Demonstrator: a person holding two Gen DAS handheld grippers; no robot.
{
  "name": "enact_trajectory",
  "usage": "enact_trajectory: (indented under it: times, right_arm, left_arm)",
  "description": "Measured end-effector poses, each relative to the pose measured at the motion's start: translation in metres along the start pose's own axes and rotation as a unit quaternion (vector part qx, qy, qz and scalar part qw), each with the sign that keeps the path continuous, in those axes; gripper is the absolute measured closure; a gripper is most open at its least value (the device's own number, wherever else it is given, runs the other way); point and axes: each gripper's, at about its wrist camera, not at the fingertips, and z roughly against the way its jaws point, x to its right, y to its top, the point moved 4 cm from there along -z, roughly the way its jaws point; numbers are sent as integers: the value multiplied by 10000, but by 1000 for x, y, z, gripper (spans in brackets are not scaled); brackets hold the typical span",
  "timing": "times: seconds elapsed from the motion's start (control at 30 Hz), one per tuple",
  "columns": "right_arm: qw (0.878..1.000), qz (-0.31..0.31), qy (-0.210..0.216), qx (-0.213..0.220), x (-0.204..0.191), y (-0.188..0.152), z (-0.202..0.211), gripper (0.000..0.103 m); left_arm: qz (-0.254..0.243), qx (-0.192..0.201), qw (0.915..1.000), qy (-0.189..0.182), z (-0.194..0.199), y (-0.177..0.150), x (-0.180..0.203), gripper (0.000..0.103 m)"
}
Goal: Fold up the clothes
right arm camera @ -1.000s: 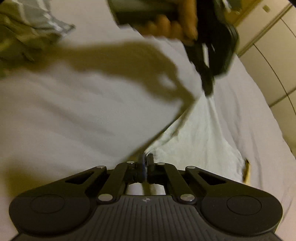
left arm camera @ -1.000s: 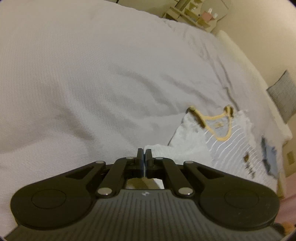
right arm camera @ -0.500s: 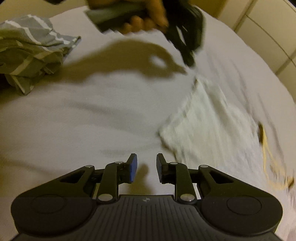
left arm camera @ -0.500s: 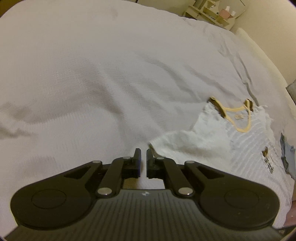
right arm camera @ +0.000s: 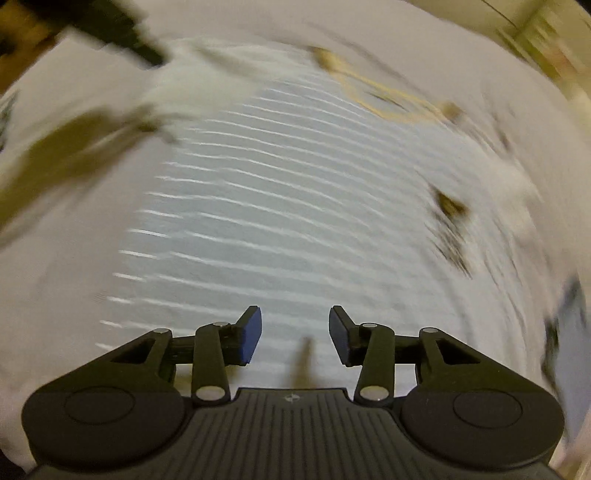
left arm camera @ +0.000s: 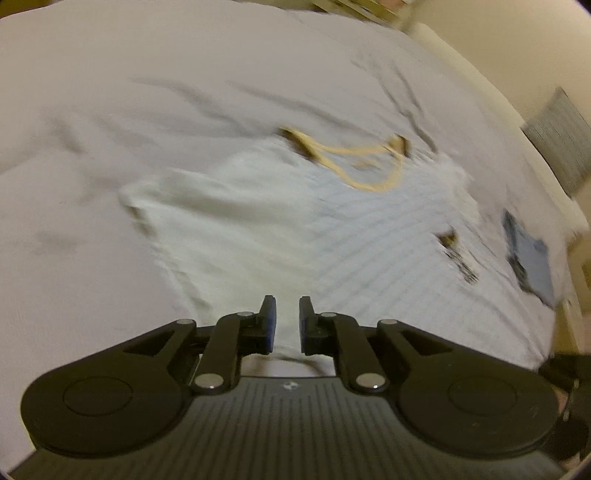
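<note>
A white T-shirt [left arm camera: 332, 229] with thin stripes, a yellow neckline [left arm camera: 369, 162] and a dark chest print lies flat on the bed. One sleeve is folded inward over its left side. My left gripper [left arm camera: 283, 314] is open just above the shirt's near edge, nothing between its fingers. In the right wrist view the same shirt [right arm camera: 295, 192] fills the blurred frame, neckline [right arm camera: 388, 96] at the far end. My right gripper [right arm camera: 294, 328] is open wide over the striped body, holding nothing. The other gripper [right arm camera: 122, 33] shows as a dark blur at top left.
A white bedspread [left arm camera: 110, 92] covers the bed all around the shirt. A grey pillow [left arm camera: 561, 136] sits at the far right by the wall. A blue patch [left arm camera: 528, 254] lies at the shirt's right edge. Furniture is blurred at the top edge.
Both grippers let go of the sleeve edge and opened, the right one widest. Both swung from the shirt's left side to over its body. The sleeve now lies folded onto the shirt.
</note>
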Motion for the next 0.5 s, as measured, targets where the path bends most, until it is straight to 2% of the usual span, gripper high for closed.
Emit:
enact_trajectory:
  times: [0.17,0.3,0.43,0.5]
  right_arm:
    - [9938,-1071,-250,184,98,-14,10,59]
    - [9878,-1424,-343,520,190,-13,12,59]
    - [9850,-1487,257,831,281,-11,-17,59]
    - [9820,-1512,569,982,326,-9,-31,59]
  left_arm:
    - [-795,-121,9967,-102,-24,12,86,92]
    - [-1598,-4,9871,-32,-52,32,175,85]
    - [-2343,114,9721,79,-101,46,273,79]
    - [-2530,168,9670,227,-131,52,313,78]
